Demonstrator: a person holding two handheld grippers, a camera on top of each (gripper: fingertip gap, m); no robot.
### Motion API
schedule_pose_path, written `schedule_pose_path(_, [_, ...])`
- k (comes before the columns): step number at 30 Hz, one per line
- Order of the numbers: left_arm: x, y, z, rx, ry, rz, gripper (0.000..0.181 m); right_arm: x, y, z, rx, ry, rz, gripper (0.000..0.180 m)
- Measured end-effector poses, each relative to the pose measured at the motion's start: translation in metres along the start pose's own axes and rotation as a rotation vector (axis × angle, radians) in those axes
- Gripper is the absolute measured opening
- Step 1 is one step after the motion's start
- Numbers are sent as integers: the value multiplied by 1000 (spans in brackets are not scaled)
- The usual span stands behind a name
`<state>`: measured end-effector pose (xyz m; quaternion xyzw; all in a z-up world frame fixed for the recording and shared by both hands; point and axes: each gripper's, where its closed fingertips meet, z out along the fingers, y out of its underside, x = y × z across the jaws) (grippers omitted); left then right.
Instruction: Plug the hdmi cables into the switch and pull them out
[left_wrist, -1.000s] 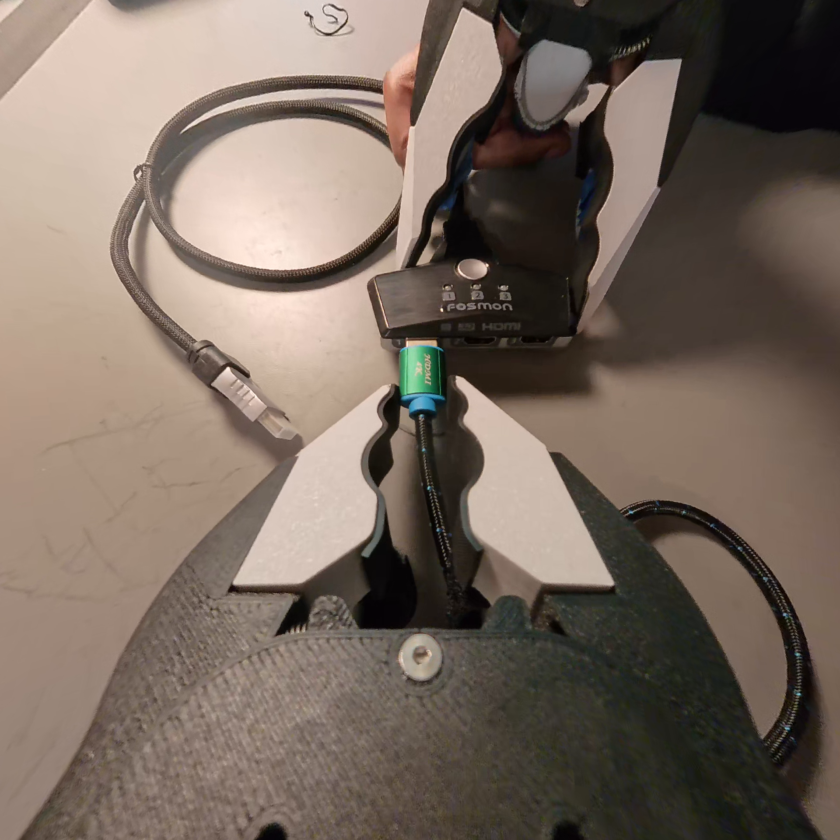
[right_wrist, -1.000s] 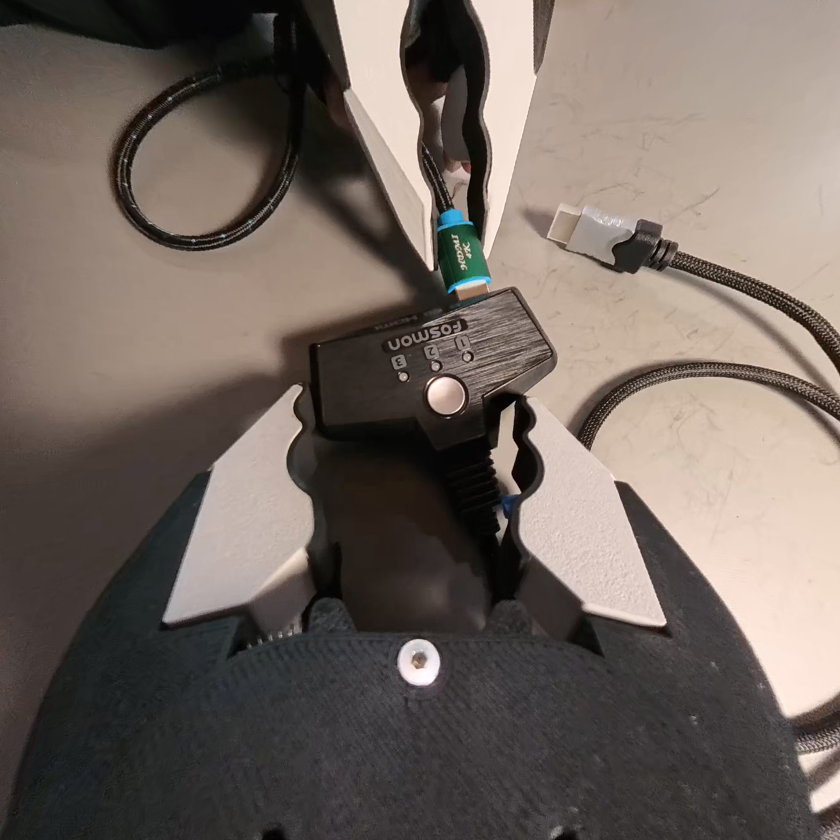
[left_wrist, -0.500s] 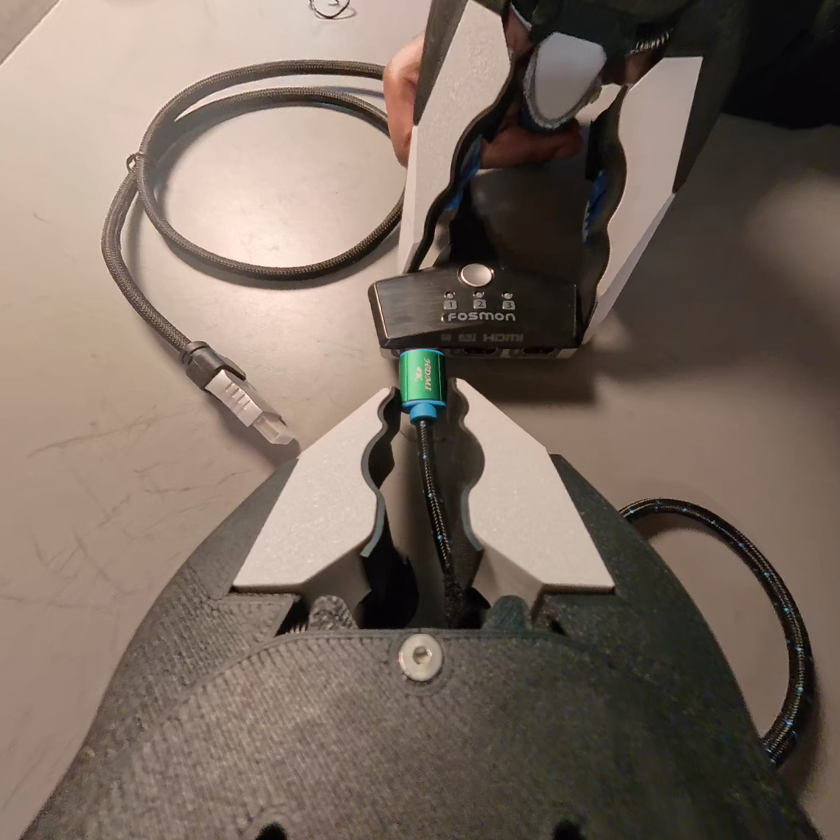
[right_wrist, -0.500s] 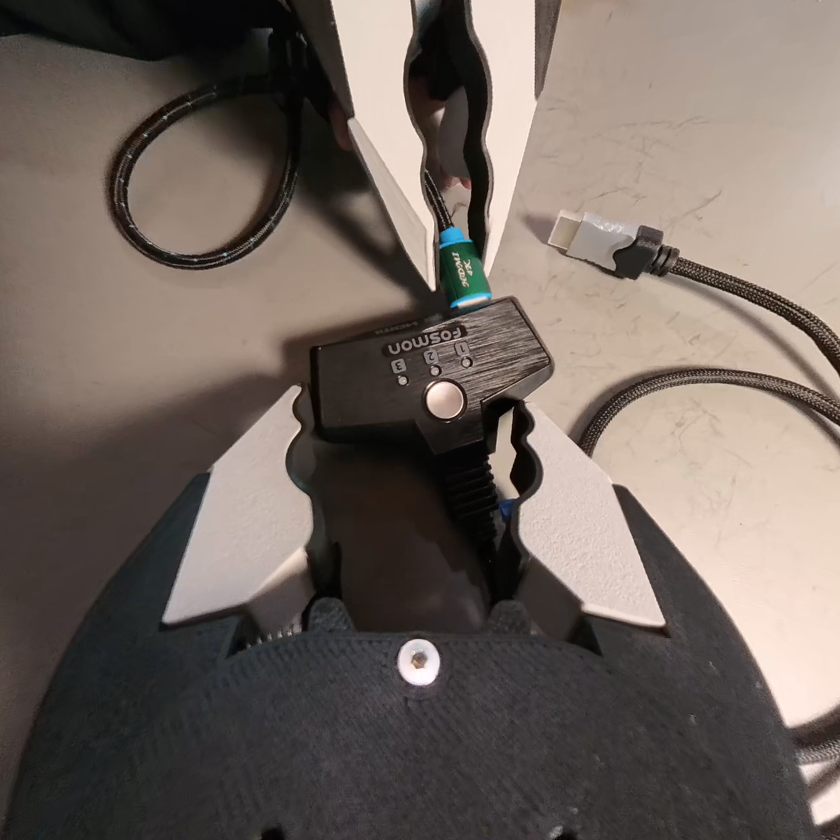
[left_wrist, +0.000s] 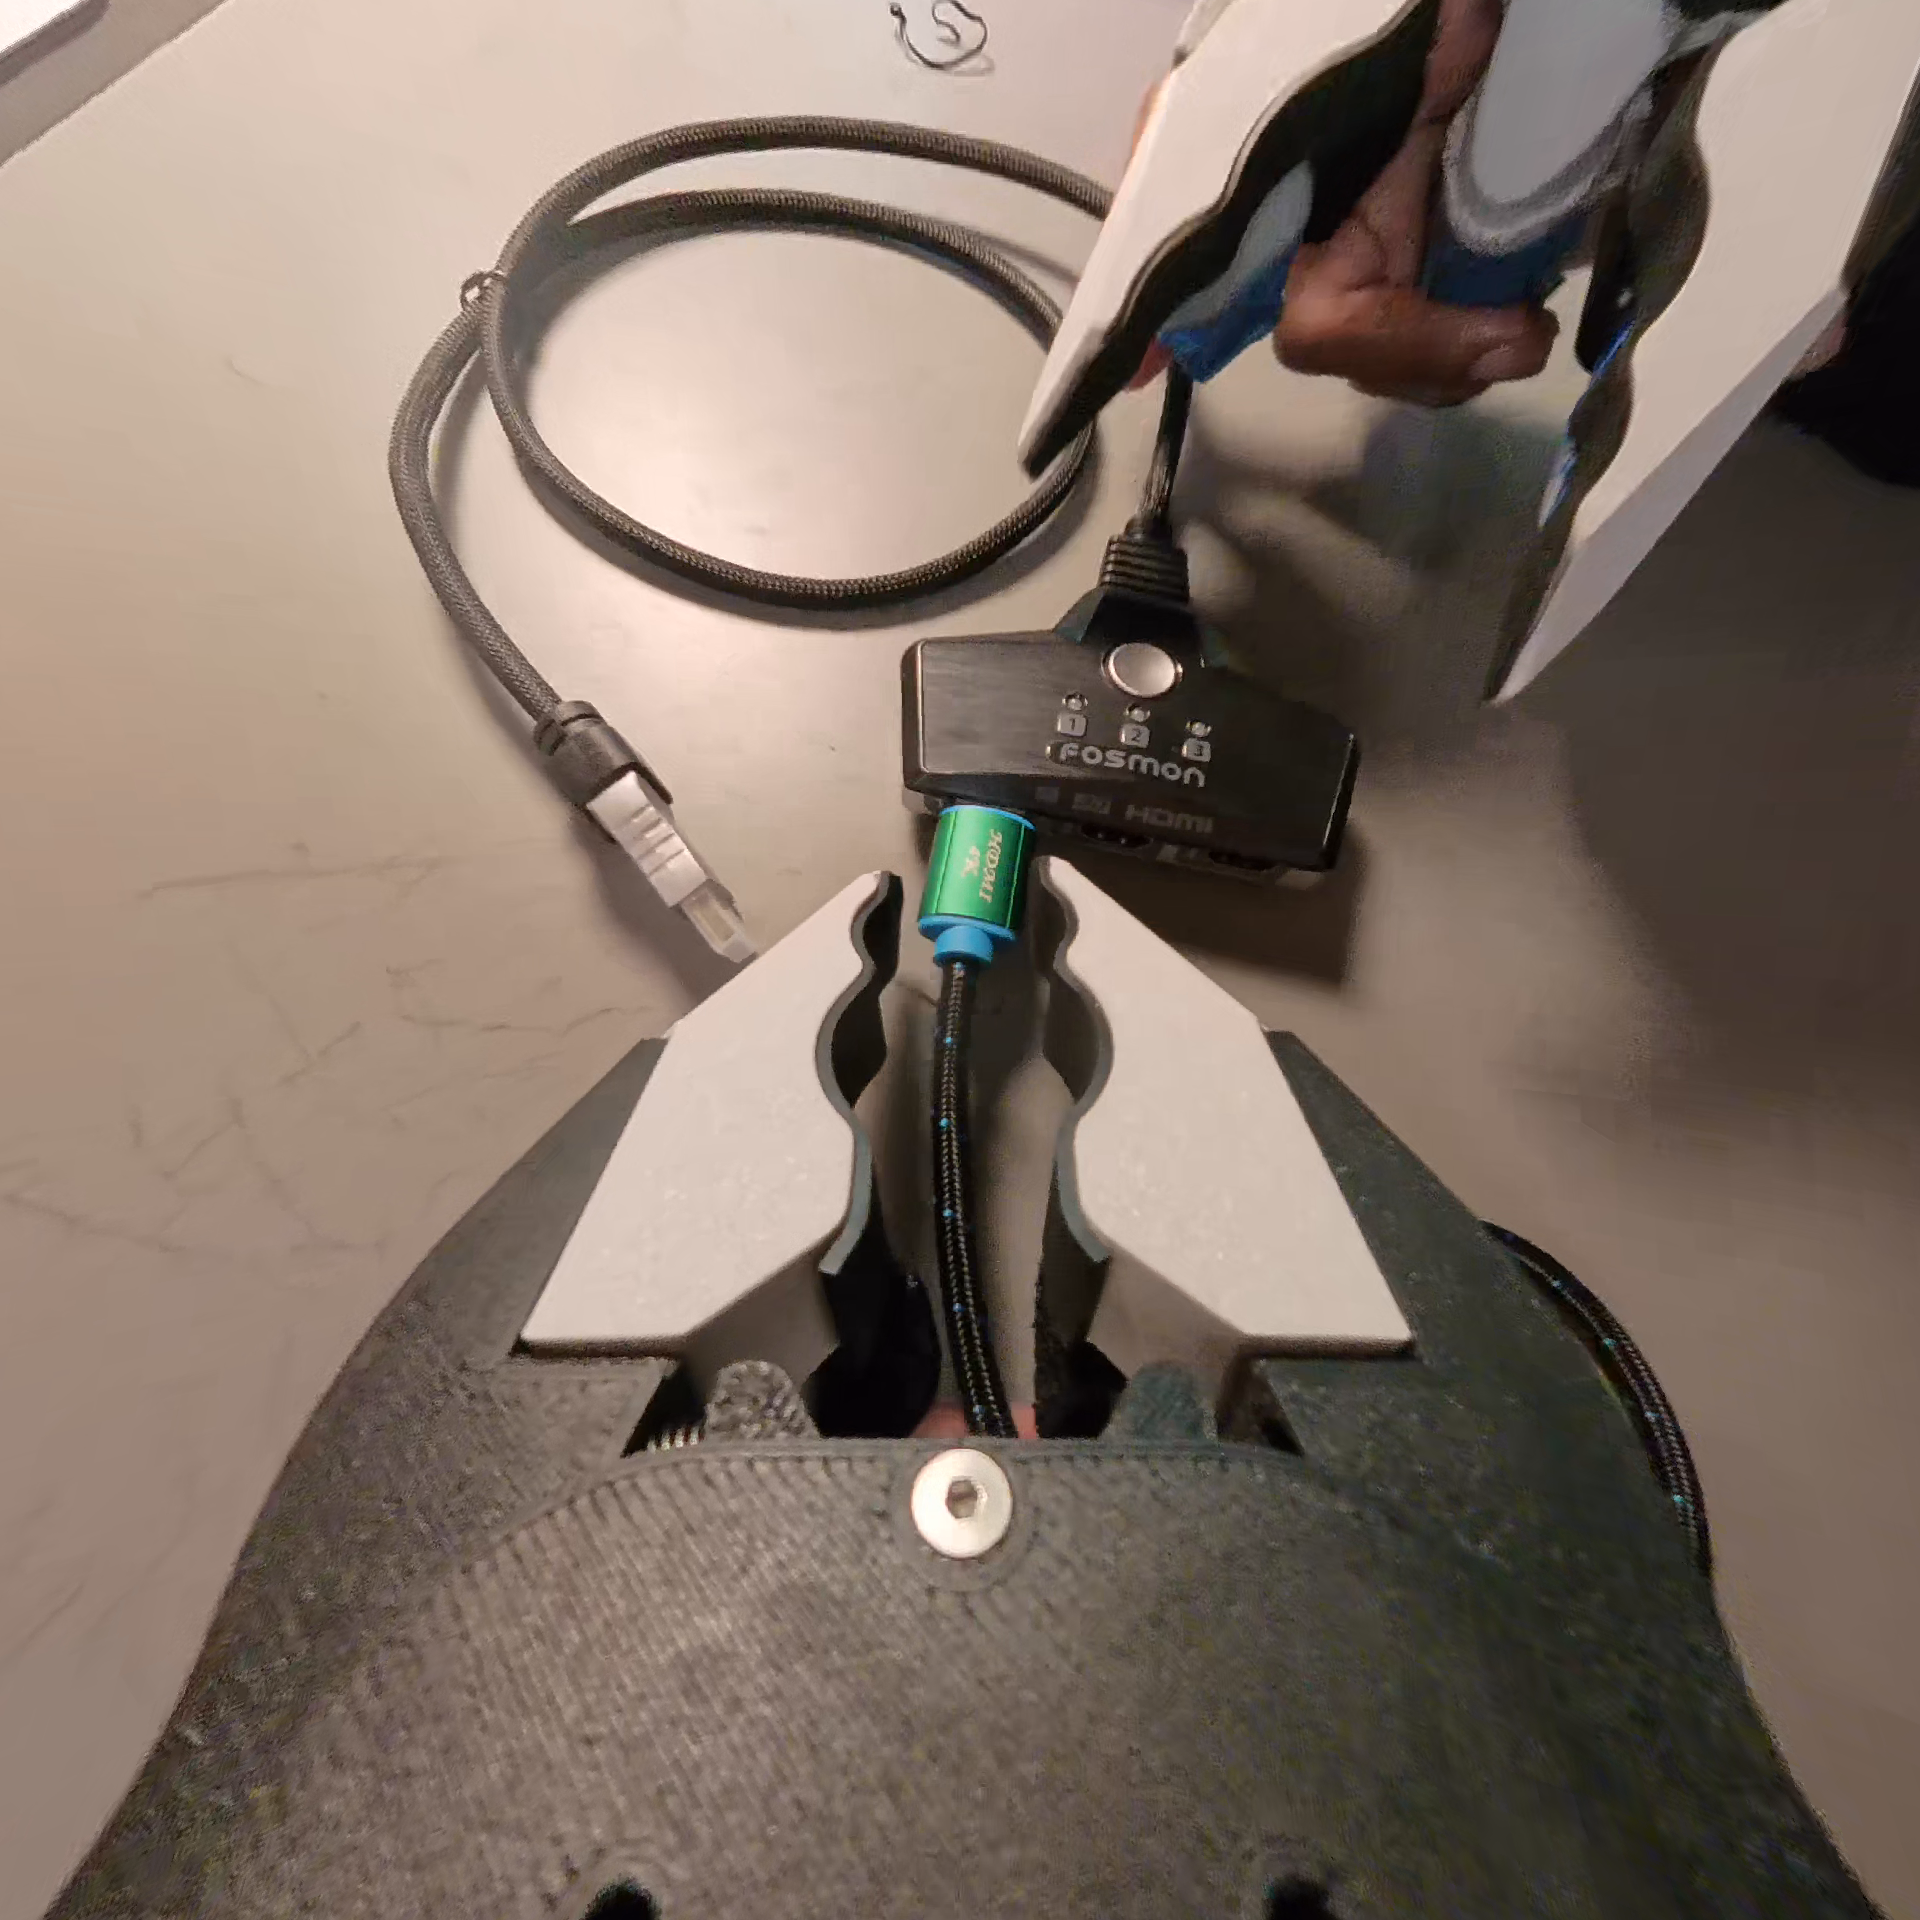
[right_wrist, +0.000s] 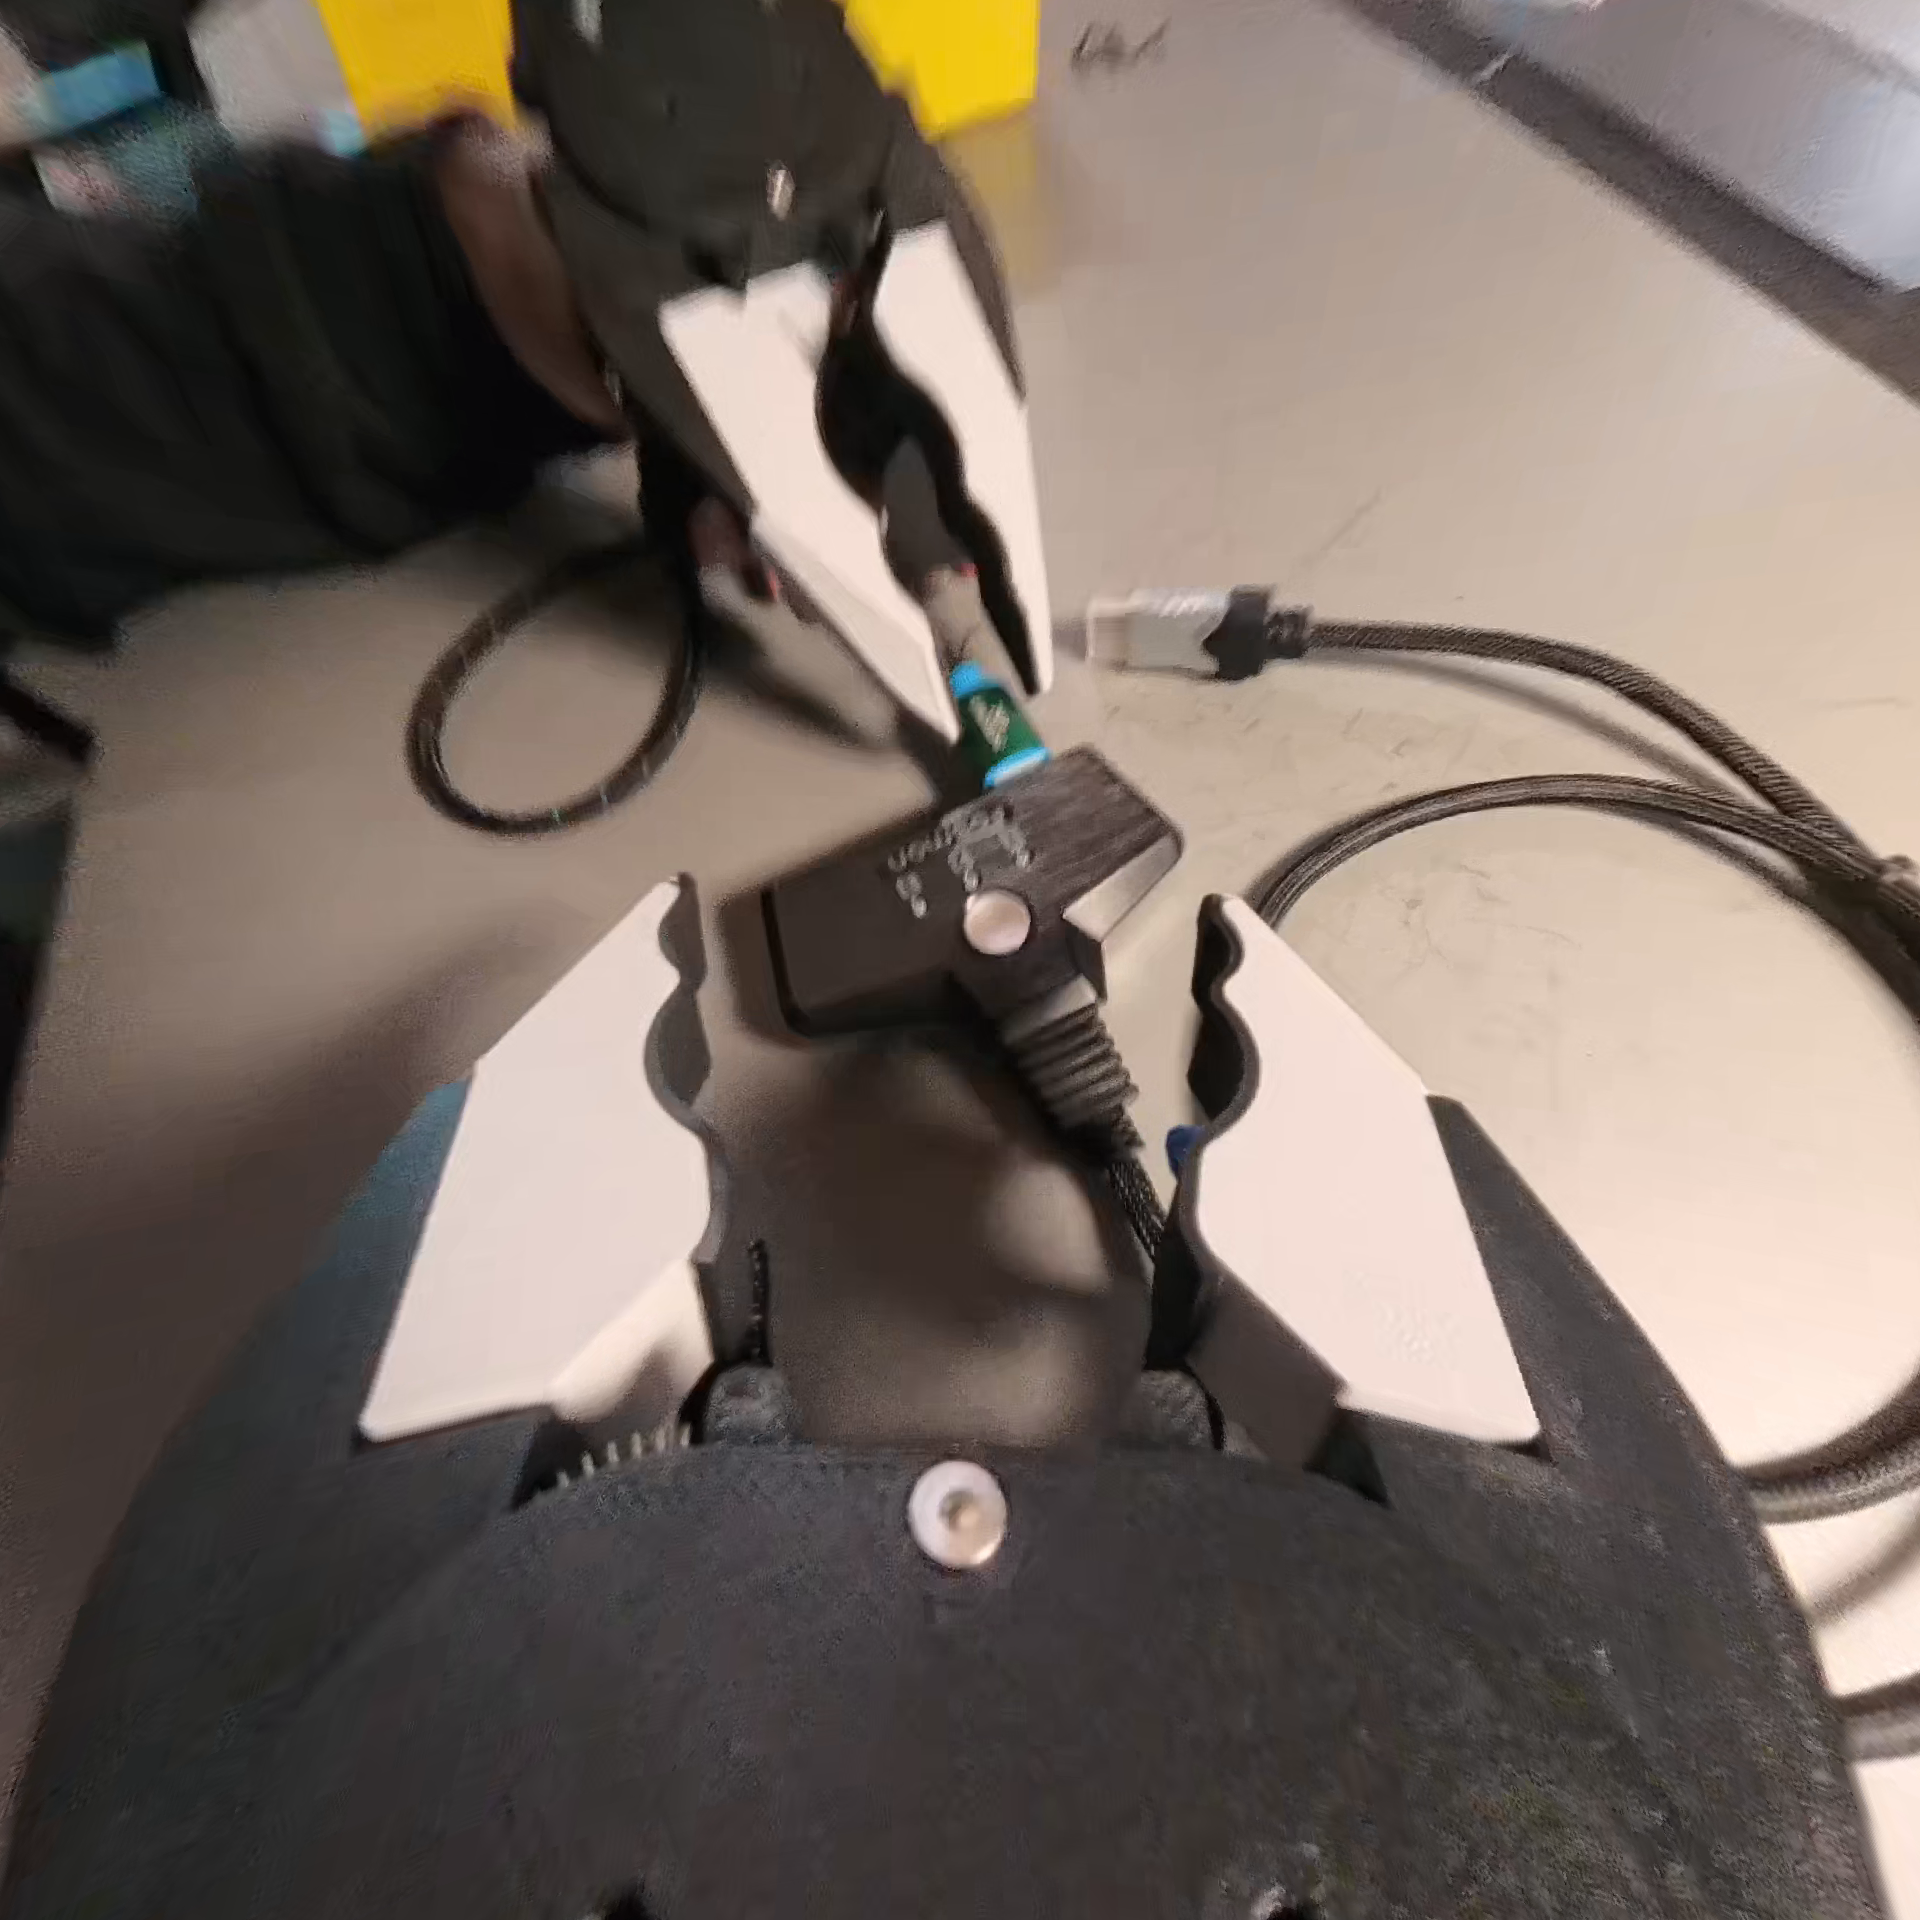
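The black HDMI switch (left_wrist: 1122, 748) lies flat on the grey table (left_wrist: 260, 623). A green HDMI plug (left_wrist: 971, 873) with a blue collar sits in its leftmost port. My left gripper (left_wrist: 966, 878) is shut on the rear of that plug, and its braided cable runs back between the fingers. My right gripper (right_wrist: 945, 904) is open wide, with the switch (right_wrist: 966, 894) and its tail cable lying loose between the fingertips. In the left wrist view the right gripper (left_wrist: 1273, 571) hangs open above and behind the switch. The right wrist view, which is blurred, shows the left gripper (right_wrist: 987, 707) on the green plug (right_wrist: 997, 727).
A second HDMI cable with a grey plug (left_wrist: 655, 842) lies loose left of the switch, its black braided cord (left_wrist: 499, 416) looped behind; the grey plug also shows in the right wrist view (right_wrist: 1174, 634). A dark sleeve (right_wrist: 208, 364) and yellow objects (right_wrist: 945, 62) are at the back. The tips of one gripper are about 8 cm away from the tips of the other.
My right gripper has opened, let go of the switch and drawn back and up. The switch has turned slightly on the table. My left gripper still holds the green plug in the port.
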<state>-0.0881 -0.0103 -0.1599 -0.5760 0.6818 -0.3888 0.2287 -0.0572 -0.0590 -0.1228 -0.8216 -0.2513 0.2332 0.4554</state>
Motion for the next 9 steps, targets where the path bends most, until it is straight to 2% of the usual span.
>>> schedule_pose_path(1, [-1, -2, -2, 16, 6, -14, 26, 1, -16, -5, 98, -1, 73, 97])
schedule_pose_path(5, [-8, -7, -6, 60, -17, -58, 26, 4, -98, -40, 620, -26, 464, 111])
schedule_pose_path(7, [-16, -12, -9, 94, -53, -78, 27, -7, -139, -79, 972, -159, 665, 96])
schedule_pose_path(9, [-21, -15, -11, 119, -68, -101, 26, -27, -165, -119, 1242, -258, 723, 89])
